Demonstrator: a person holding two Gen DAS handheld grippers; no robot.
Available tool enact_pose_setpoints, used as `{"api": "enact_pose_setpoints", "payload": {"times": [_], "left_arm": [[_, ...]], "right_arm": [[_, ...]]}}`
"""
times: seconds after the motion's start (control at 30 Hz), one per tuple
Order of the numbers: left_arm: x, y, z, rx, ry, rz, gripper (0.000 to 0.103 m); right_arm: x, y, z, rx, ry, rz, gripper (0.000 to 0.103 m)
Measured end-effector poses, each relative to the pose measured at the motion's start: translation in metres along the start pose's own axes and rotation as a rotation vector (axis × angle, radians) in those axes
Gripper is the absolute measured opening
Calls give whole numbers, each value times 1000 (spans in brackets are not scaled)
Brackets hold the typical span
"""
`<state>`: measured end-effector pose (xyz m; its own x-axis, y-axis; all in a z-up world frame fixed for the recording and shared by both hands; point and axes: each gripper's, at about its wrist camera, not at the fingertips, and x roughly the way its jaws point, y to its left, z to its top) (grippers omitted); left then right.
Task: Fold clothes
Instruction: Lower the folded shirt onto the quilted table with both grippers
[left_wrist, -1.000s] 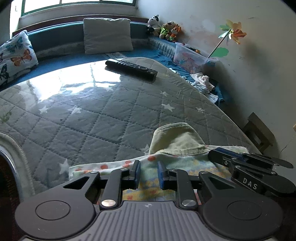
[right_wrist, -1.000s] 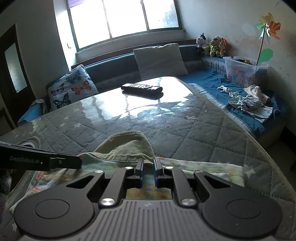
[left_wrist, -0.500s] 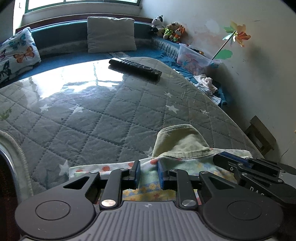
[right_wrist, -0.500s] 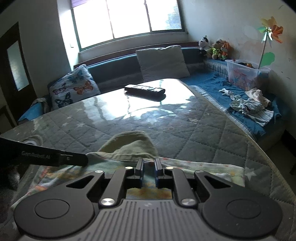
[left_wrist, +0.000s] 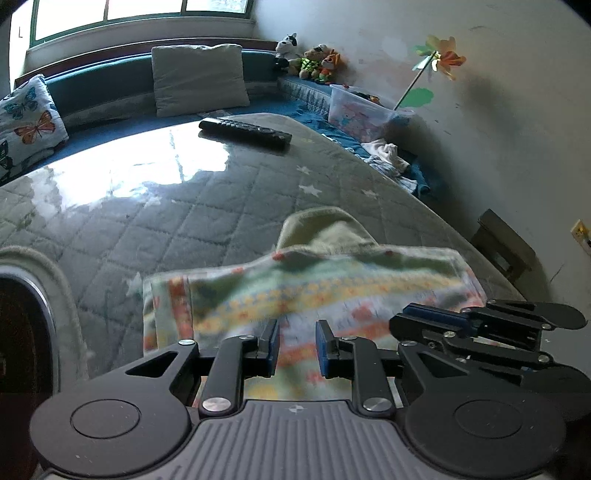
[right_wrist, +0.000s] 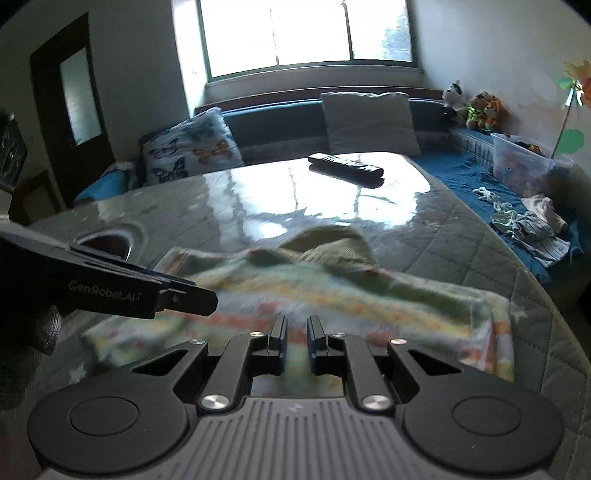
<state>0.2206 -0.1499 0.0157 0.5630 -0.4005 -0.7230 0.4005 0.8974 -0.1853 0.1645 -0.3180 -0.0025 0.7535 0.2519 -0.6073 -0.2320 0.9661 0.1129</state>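
Left gripper (left_wrist: 296, 343) and right gripper (right_wrist: 295, 338) sit side by side, angled downward, jaws narrowly parted

On the grey quilted star-print table cover (left_wrist: 207, 206) a patterned pastel garment (left_wrist: 325, 291) lies nearest the cameras, the long black remote control (left_wrist: 245, 131) at the far end, and the plain grey cushion (left_wrist: 199, 79) behind it on the blue bench (right_wrist: 454, 162).

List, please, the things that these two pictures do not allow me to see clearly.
- Patterned garment: its print is motion-blurred in both wrist views; its near edge is hidden behind the gripper bodies.
- Left gripper and right gripper: whether the pads pinch cloth is unclear.
- Bin contents: too small, both views.
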Motion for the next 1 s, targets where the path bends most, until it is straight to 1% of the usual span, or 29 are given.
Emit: {"api": "enact_pose_setpoints", "payload": {"times": [0.17,0.23,0.33,0.5,0.63,0.8,1.0], "left_arm": [[-8,-5,-19,16,-2,-2,23],[-12,-7,-26,22,-9,-2,23],[-19,-9,-34,34,-29,4,27],[-29,-9,-47,52,-53,24,29],[-34,-3,-55,23,-58,35,31],[-40,5,-60,-4,-68,43,31],[-47,13,-63,-44,-75,50,32]], "right_arm": [[-10,13,-14,-23,12,14,11],[-14,18,-20,-39,4,11,11],[-21,24,-26,-45,-1,17,11],[-27,31,-41,-53,-15,4,12],[-32,35,-41,-66,-25,7,12],[-33,39,-35,-61,-46,23,12],[-25,45,-39,-71,-25,45,12]]}}
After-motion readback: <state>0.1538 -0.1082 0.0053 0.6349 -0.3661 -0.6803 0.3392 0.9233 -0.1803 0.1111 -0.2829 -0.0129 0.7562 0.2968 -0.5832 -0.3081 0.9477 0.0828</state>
